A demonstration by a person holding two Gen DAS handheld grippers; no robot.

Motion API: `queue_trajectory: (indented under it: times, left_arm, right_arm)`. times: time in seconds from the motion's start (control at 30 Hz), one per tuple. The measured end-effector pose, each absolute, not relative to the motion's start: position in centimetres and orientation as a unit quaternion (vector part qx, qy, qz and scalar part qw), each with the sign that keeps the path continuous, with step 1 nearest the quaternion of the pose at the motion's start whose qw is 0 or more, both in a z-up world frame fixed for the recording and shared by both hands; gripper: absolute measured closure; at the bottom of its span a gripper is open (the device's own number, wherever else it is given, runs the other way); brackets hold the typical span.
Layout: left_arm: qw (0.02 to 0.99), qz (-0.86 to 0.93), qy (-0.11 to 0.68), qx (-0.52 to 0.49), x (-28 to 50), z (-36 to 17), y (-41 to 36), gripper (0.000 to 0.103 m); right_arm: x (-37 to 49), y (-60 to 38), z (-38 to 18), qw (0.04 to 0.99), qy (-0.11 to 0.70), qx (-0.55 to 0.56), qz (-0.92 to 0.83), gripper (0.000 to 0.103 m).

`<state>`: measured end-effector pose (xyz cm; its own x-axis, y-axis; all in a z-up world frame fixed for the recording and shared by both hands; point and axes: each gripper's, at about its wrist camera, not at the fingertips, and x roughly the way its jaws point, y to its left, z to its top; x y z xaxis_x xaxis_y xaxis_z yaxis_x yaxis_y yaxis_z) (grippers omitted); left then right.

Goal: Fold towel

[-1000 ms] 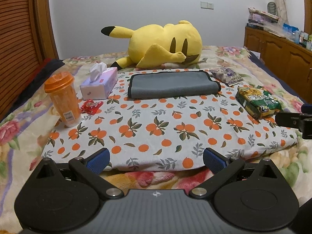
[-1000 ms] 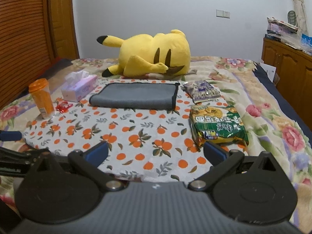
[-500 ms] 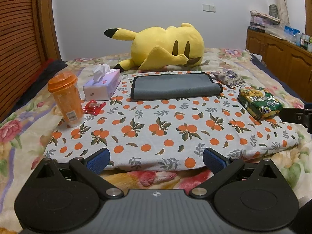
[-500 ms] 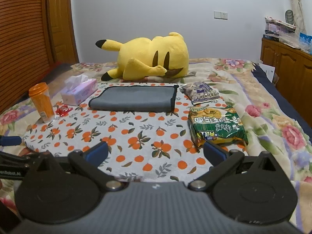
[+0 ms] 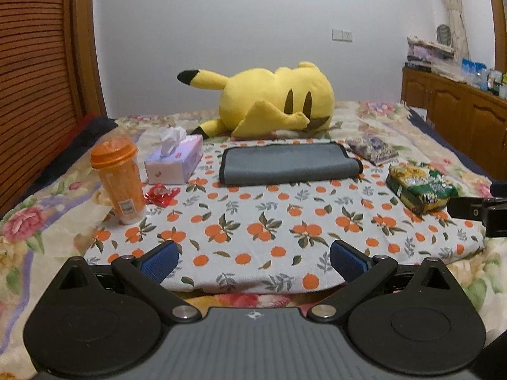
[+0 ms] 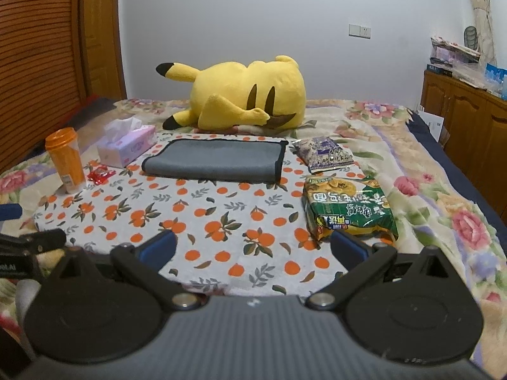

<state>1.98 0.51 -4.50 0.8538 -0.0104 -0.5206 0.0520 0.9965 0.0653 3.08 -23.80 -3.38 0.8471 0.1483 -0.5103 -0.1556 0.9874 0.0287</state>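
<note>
A grey towel with black trim [image 5: 290, 163] lies folded flat at the far side of an orange-print cloth [image 5: 279, 221] on the bed. It also shows in the right wrist view [image 6: 215, 160]. My left gripper [image 5: 253, 259] is open and empty, low at the cloth's near edge, well short of the towel. My right gripper [image 6: 253, 248] is open and empty, also at the near edge, further right. Each gripper shows at the side edge of the other's view.
An orange bottle [image 5: 118, 179], a tissue box [image 5: 174, 163] and a red wrapper [image 5: 160, 193] stand left of the towel. A green snack bag [image 6: 348, 210] and a purple packet [image 6: 324, 155] lie on the right. A yellow plush [image 5: 269, 99] lies behind. A wooden cabinet [image 6: 465, 126] stands at the right.
Both grippers have drawn back and tilted up a little, so the towel and plush sit lower and smaller in view. The towel has not moved.
</note>
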Motion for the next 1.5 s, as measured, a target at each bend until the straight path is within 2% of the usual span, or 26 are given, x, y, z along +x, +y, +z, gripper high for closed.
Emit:
queue_trajectory:
  times: [1.5]
  left_arm:
    - [0.984, -0.024, 0.173, 0.043, -0.1, -2.4, 0.5, 0.000]
  right_arm:
    - [1.2, -24.3, -2.1, 0.981, 0.181, 0.013, 0.071, 0.000]
